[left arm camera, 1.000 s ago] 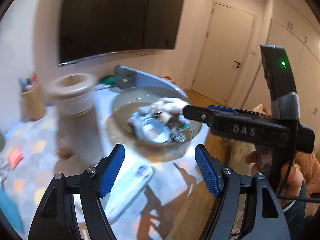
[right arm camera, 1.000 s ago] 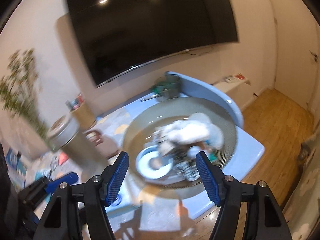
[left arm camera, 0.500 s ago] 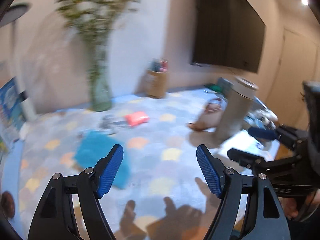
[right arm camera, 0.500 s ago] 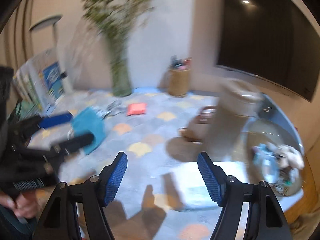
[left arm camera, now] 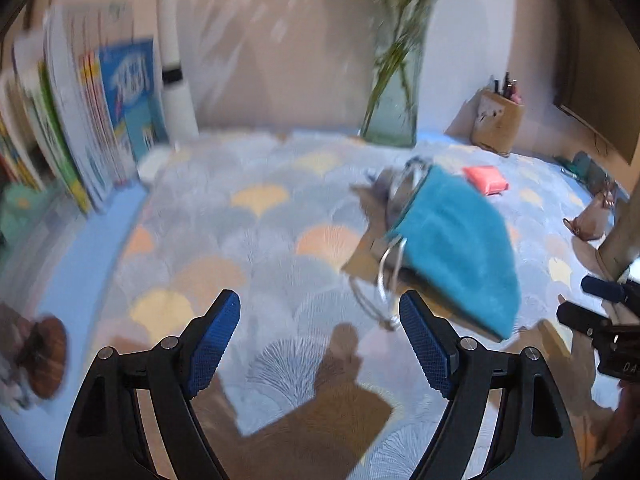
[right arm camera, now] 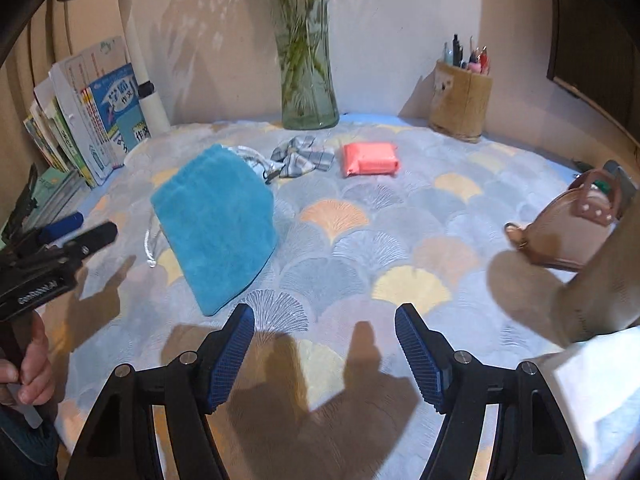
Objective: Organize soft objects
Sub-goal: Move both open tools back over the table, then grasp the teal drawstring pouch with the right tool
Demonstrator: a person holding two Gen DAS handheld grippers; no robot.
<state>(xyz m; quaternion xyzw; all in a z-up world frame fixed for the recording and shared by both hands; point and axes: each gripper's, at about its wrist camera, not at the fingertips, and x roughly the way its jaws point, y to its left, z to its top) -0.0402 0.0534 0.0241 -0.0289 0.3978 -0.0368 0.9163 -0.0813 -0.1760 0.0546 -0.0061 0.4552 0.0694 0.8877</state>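
Lying flat on the desk [right arm camera: 400, 216] with its scallop-patterned cloth, the folded teal terry towel [right arm camera: 218, 220] is the nearest soft thing to both tools; in the right wrist view it sits left of centre, one corner pointing toward the camera. It looks light, limp and thick-piled, so it should compress under the pads and sag once lifted; a pinch on a single layer would probably let the fold fall open. My judgement is that the near corner or the folded long edge, taken through all layers, gives the safest hold. A clear plastic drawstring pouch with a cord [left arm camera: 390, 268] lies partly under its far side, touching it, and may drag along.

Beyond the towel lie a grey plaid fabric bow [right arm camera: 302, 158] and a coral-pink soft rectangular packet [right arm camera: 370, 159], apart from each other and near the glass vase [right arm camera: 308, 92]. Both look small and squashy.

The left hand-held gripper [left arm camera: 320, 342] is empty, its jaws opening, just beside the towel's near edge in the blurred left wrist view. The right hand-held gripper [right arm camera: 325, 356] stands spread and empty over bare cloth.
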